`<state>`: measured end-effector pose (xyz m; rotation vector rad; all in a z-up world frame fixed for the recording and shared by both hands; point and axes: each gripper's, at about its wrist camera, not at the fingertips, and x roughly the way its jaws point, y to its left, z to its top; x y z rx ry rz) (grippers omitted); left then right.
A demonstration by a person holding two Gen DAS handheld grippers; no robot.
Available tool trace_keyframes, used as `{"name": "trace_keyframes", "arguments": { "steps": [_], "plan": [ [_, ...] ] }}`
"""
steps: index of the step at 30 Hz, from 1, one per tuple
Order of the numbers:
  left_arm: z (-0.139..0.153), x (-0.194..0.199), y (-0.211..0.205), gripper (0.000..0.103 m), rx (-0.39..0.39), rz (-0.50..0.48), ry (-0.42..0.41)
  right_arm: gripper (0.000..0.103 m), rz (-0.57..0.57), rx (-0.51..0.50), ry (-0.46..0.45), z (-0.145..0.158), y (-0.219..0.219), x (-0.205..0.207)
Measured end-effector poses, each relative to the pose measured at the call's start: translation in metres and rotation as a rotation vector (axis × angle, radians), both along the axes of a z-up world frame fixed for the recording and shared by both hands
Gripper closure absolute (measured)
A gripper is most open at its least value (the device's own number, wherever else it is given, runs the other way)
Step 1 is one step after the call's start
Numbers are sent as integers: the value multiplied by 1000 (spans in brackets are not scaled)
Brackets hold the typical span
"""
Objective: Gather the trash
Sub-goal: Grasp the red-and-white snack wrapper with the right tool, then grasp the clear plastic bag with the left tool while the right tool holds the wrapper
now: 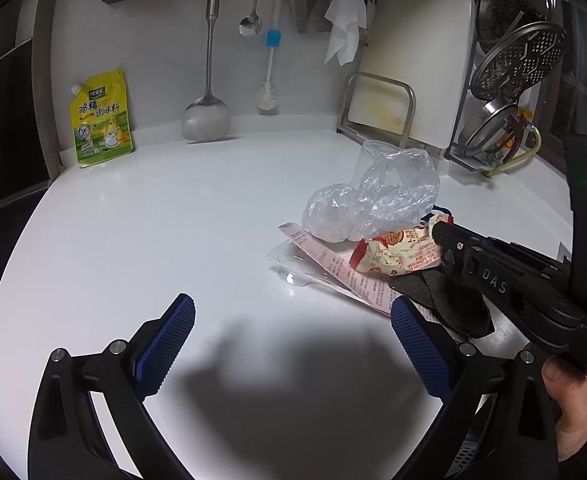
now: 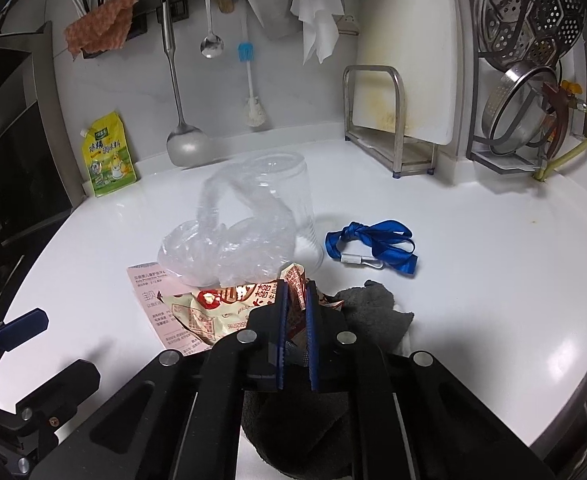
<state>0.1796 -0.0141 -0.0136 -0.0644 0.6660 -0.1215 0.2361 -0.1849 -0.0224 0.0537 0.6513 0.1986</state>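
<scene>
A trash pile lies on the white counter [image 1: 153, 240]: a crumpled clear plastic bag [image 1: 377, 204] [image 2: 229, 240], a red and cream snack wrapper [image 1: 397, 256] [image 2: 213, 312], a pink printed leaflet [image 1: 333, 264] [image 2: 149, 292], a clear plastic cup [image 2: 289, 196] and a dark grey cloth [image 1: 449, 304] [image 2: 377, 308]. My right gripper [image 2: 296, 296] [image 1: 439, 236] is shut on the wrapper's edge. My left gripper [image 1: 293, 320] is open and empty, low over bare counter left of the pile.
A blue lanyard with a clip [image 2: 373, 244] lies right of the cup. A yellow seasoning pouch [image 1: 101, 120] stands at the back left. Utensils hang on the wall [image 1: 213, 60]. A cutting board rack [image 1: 381, 108] and a dish rack with strainers [image 2: 533, 80] stand at the back right.
</scene>
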Motion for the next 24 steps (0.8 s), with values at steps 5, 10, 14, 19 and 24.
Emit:
{"name": "trace_keyframes", "arguments": {
  "steps": [5, 10, 14, 19, 24],
  "plan": [
    [3, -1, -1, 7, 2, 1, -7, 95, -30, 44, -35, 13, -16, -11],
    [9, 3, -7, 7, -4, -9, -9, 95, -88, 59, -70, 27, -40, -27],
    [13, 10, -13, 7, -13, -5, -24, 95, -153, 57, -77, 30, -64, -41],
    [19, 27, -28, 7, -8, -24, -43, 95, -211, 88, -76, 30, -92, -56],
    [17, 52, -41, 7, -29, -41, -18, 95, -231, 125, -78, 27, -109, -63]
  ]
}}
